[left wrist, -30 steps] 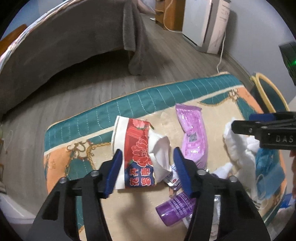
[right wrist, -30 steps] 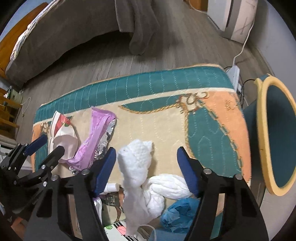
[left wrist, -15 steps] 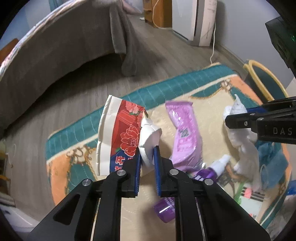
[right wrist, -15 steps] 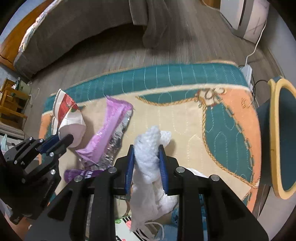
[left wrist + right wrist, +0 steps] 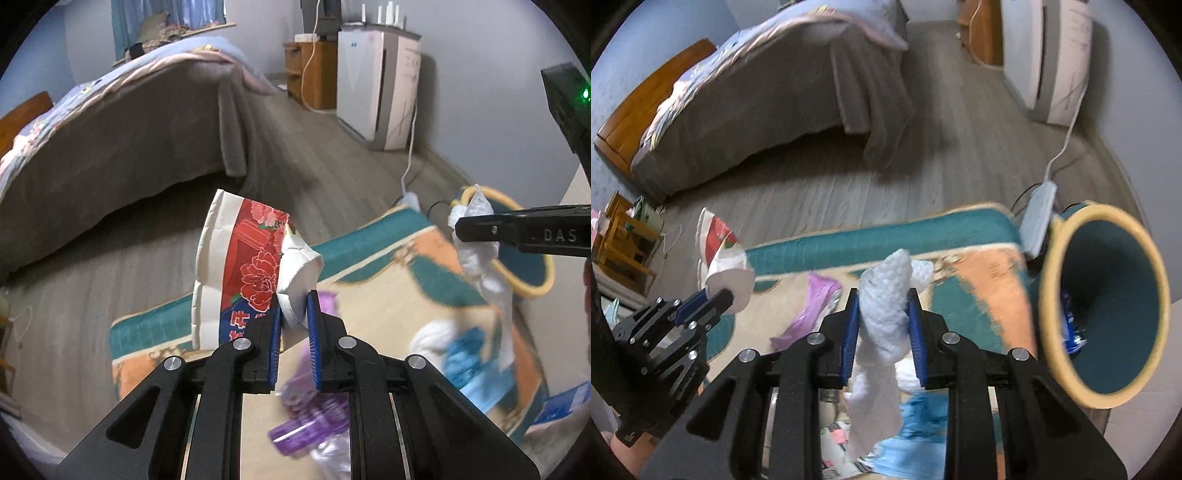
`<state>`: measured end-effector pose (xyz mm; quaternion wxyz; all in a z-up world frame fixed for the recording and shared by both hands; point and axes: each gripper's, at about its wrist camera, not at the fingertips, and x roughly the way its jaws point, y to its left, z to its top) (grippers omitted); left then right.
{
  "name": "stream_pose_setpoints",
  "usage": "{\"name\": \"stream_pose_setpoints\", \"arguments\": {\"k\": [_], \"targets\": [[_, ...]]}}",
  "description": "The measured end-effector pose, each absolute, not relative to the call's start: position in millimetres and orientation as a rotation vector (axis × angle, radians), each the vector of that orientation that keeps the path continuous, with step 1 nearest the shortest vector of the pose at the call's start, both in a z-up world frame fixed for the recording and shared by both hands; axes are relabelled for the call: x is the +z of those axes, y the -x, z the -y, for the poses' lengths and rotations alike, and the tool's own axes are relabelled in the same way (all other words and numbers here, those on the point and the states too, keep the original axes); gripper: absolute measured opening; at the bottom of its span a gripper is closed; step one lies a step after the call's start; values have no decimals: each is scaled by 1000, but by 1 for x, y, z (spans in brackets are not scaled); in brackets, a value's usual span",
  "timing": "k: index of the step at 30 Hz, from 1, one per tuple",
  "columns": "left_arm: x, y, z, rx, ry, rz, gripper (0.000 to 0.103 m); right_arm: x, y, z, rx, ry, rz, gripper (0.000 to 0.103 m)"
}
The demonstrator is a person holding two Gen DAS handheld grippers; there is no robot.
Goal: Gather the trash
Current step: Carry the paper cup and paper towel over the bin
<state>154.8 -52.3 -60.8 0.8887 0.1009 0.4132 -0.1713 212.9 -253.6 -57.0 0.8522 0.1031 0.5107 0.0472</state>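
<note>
- Blue-padded fingers [image 5: 273,347] of left gripper [image 5: 293,345] pinched narrow on the white crumpled base of a paper cup [image 5: 255,275]; cup lifted clear of the rug, red flower print and blue band facing the camera, white rim uppermost.
- Same left gripper [image 5: 701,300] seen from the right wrist at lower left, same paper cup [image 5: 722,258] clamped at its tip.
- Blue-padded fingers [image 5: 850,332] of right gripper [image 5: 881,328] closed tight around a white tissue wad [image 5: 884,306]; top of wad poking above the pads, long tail hanging down between the black arms.
- Same right gripper [image 5: 461,229] entering the left view from the right edge as a black bar marked "DAS", white tissue wad [image 5: 476,254] dangling from its tip.
- Below both grippers, a patterned rug [image 5: 388,295] in teal, orange and cream, spread on a grey wooden floor [image 5: 110,266].
- On the rug under the left gripper, a blurred purple bottle [image 5: 310,428]; a purple wrapper [image 5: 812,306] lying between the two grippers in the right view.
- Further right on the rug, blurred white and blue scraps [image 5: 461,354], too smeared to name.
- Just beside the right gripper, a teal bin [image 5: 1108,306] with a yellow rim, mouth turned toward the camera, something blue inside near the lower wall.
- White power strip [image 5: 1039,214] on the floor by the bin, cable running toward a white appliance [image 5: 376,88].
- Beyond the floor, a bed [image 5: 129,122] under a brown cover.
</note>
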Motion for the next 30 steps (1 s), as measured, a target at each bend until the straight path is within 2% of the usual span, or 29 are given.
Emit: {"name": "stream_pose_setpoints", "arguments": {"k": [13,30], "targets": [[-51,-140,123,-481,-206,-841,15,-55,-202,330,-6,-249,-1051,24],[-76,-122,180,-539,-285,-890,15,-50,-207,348,-34,-136,-1041,24]]}}
